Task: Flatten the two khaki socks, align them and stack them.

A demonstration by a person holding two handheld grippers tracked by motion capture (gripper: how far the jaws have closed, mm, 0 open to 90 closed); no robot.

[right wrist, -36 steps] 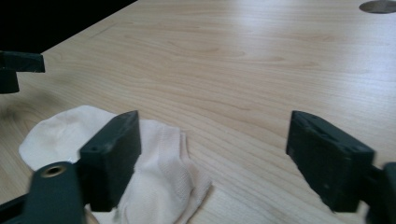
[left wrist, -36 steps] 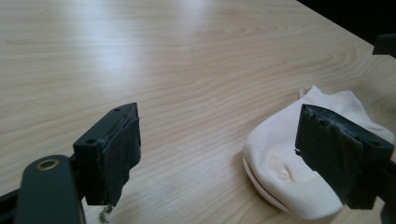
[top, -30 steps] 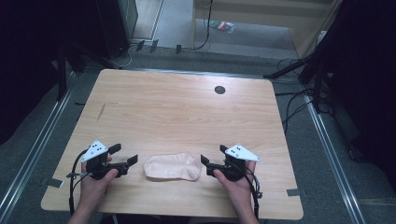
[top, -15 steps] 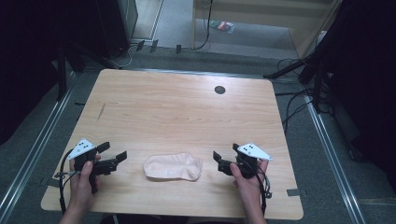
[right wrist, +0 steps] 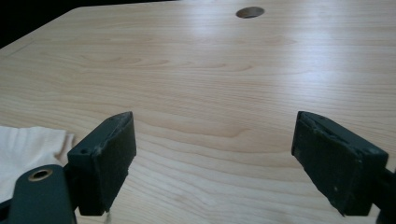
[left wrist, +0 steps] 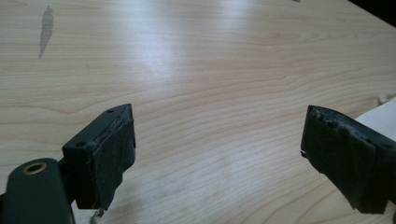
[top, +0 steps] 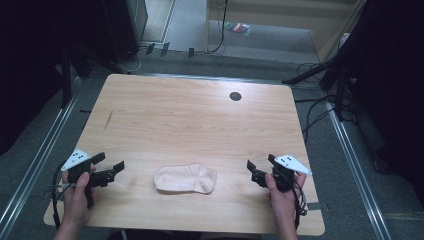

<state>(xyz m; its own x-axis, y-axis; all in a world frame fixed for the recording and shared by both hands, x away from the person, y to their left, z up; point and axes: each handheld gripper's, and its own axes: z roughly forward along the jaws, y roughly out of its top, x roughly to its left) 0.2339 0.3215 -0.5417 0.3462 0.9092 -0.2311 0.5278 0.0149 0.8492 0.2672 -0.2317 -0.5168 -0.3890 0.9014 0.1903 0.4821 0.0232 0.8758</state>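
Observation:
A pale beige folded sock (top: pixel 185 179) lies flat on the wooden table (top: pixel 200 125) near the front edge, midway between both hands. My left gripper (top: pixel 111 168) rests at the front left, well apart from the sock, jaws open and empty; in the left gripper view (left wrist: pixel 219 158) a corner of the sock (left wrist: pixel 380 112) peeks in behind the right jaw. My right gripper (top: pixel 257 170) sits at the front right, also open and empty, with a gap to the sock. In the right gripper view (right wrist: pixel 215 158) the sock's edge (right wrist: pixel 28 144) lies at the far left.
A round cable hole (top: pixel 235 96) sits near the table's far edge, also seen as the hole (right wrist: pixel 250 12). A dark smudge (top: pixel 108 119) marks the left side of the tabletop. Cables and dark equipment stand on the floor around the table.
Both grippers have moved outward, away from the sock, the left one leftward and the right one rightward. The sock stays put on the table.

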